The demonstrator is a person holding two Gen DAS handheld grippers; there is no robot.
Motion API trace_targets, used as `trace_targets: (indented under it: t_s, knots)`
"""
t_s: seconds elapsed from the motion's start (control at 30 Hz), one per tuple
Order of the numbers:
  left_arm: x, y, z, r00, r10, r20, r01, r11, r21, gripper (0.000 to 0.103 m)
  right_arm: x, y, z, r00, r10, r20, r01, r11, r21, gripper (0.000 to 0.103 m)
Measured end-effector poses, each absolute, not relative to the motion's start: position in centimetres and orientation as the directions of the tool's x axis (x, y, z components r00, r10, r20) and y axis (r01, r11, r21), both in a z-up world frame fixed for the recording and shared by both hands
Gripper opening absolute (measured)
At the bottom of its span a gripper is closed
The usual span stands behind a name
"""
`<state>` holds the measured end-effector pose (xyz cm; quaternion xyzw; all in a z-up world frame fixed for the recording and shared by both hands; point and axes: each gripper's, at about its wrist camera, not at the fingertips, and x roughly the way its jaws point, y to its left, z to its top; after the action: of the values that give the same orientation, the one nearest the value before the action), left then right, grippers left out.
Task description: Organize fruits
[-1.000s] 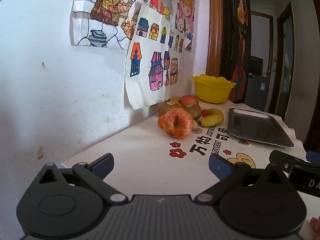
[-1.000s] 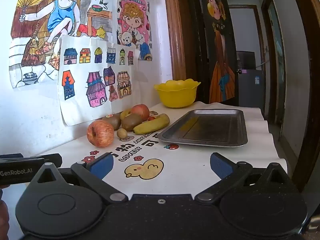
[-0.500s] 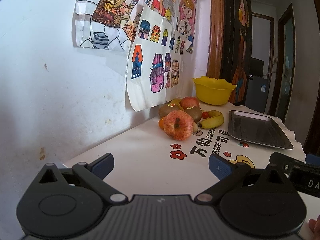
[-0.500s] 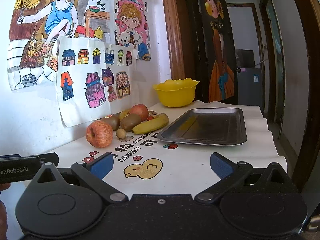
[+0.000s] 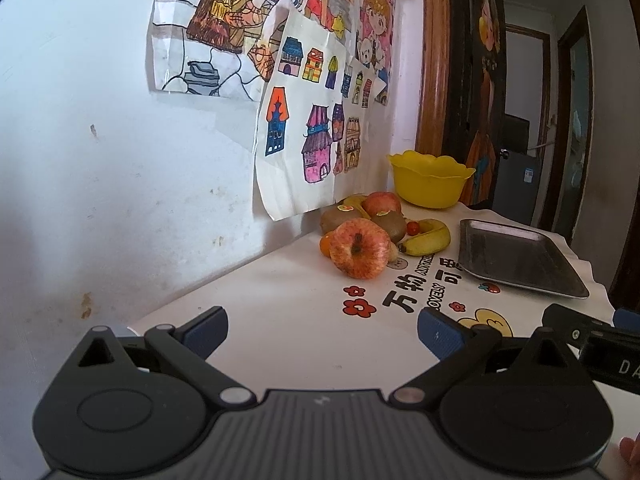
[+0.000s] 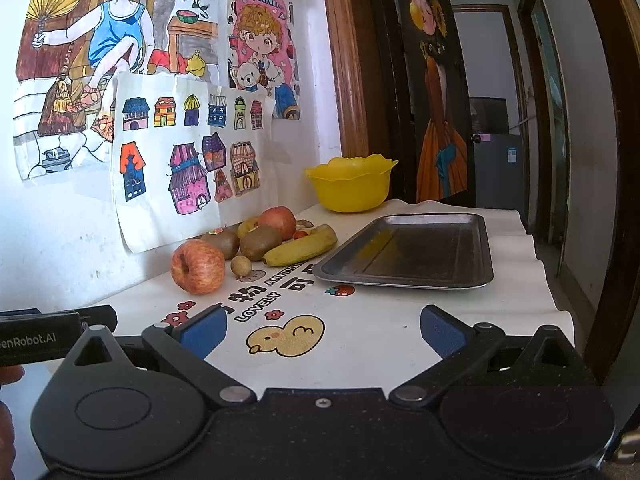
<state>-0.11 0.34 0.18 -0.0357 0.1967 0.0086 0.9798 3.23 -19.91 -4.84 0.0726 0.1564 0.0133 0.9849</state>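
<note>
A pile of fruit lies by the wall: a red apple [image 5: 361, 253] [image 6: 198, 267] nearest me, two kiwis [image 6: 260, 242], a second apple [image 6: 278, 222], a banana [image 6: 301, 247] [image 5: 426, 238], a small brown fruit [image 6: 241, 267] and a cherry tomato [image 5: 413, 227]. A metal tray [image 6: 412, 254] [image 5: 516, 258] lies right of the pile. A yellow bowl [image 6: 352, 184] [image 5: 430, 180] stands behind. My left gripper [image 5: 322, 330] is open and empty, short of the apple. My right gripper [image 6: 322, 330] is open and empty over the tablecloth's duck print.
The white tablecloth [image 6: 360, 332] carries printed flowers and letters. Drawings hang on the wall [image 5: 100, 160] close on the left. A wooden door frame [image 6: 348, 80] stands behind the bowl. The table's right edge drops off beside the tray.
Both grippers have drifted slightly; the fruit pile sits a little lower and farther right in the left view. Both stay open and empty.
</note>
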Motion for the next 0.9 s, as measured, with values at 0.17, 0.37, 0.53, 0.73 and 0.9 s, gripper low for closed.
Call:
trace_targets:
  t_s: [0.17, 0.37, 0.53, 0.73, 0.9]
  knots:
    - [-0.1, 0.3, 0.1, 0.922, 0.002, -0.388, -0.030, 0.997, -0.066, 0.103, 3.3, -19.9, -4.9, 0.950, 0.052, -0.307, -0.006, 0.989, 0.147, 0.102]
    - [-0.1, 0.2, 0.1, 0.921, 0.004, -0.388, -0.031, 0.998, -0.062, 0.103, 3.3, -19.8, -4.9, 0.950, 0.051, -0.307, -0.006, 0.989, 0.147, 0.102]
    - [-0.1, 0.3, 0.1, 0.922, 0.004, -0.388, -0.031, 0.998, -0.063, 0.103, 3.3, -19.8, -4.9, 0.950, 0.050, -0.307, -0.005, 0.989, 0.146, 0.102]
    - [0.0, 0.3, 0.2, 0.921, 0.004, -0.390, -0.032, 0.997, -0.065, 0.103, 3.2, -19.7, -4.3, 0.952, 0.049, -0.304, -0.011, 0.992, 0.124, 0.102]
    - [0.2, 0.5, 1.1, 0.917, -0.007, -0.399, -0.017, 0.998, -0.057, 0.103, 2.5, -19.8, -2.0, 0.942, 0.095, -0.323, -0.065, 0.993, 0.101, 0.102]
